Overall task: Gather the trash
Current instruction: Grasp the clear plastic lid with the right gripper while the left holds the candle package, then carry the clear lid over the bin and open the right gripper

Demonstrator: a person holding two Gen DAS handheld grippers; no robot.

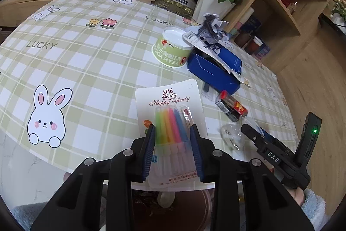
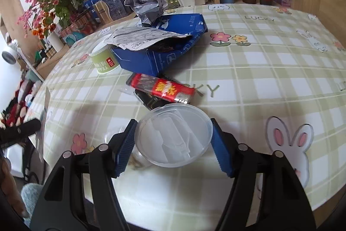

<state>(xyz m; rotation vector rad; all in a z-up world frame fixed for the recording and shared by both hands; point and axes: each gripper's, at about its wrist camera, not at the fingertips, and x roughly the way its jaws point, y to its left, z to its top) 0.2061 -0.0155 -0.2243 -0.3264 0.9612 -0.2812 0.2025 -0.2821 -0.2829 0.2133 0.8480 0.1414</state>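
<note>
- The left claw [image 1: 172, 133] gripped a candle pack [image 1: 170, 122]: a white card reading "Happy infinity", rainbow candles under a clear blister, overhanging the desk [image 1: 86, 62] edge;
- the right claw [image 2: 173, 140] pinched a clear round plastic lid [image 2: 173, 133], near a red wrapper [image 2: 164, 88] and blue box [image 2: 164, 51].

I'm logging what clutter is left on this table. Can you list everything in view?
Candle card pack: one, white with rainbow candles, near edge, between the left fingers.
Clear plastic lid: one, transparent, between the right fingers.
Red snack wrapper: one, mid-table.
Blue cardboard box: one, torn open, behind the wrapper.
Green yogurt cup: one, beside the box.
Crumpled grey paper: one, on the box.
Checked tablecloth: one, green-white.
Rose pot: one, white, far edge.
Left gripper: closed on the card.
Right gripper: around the lid.
</note>
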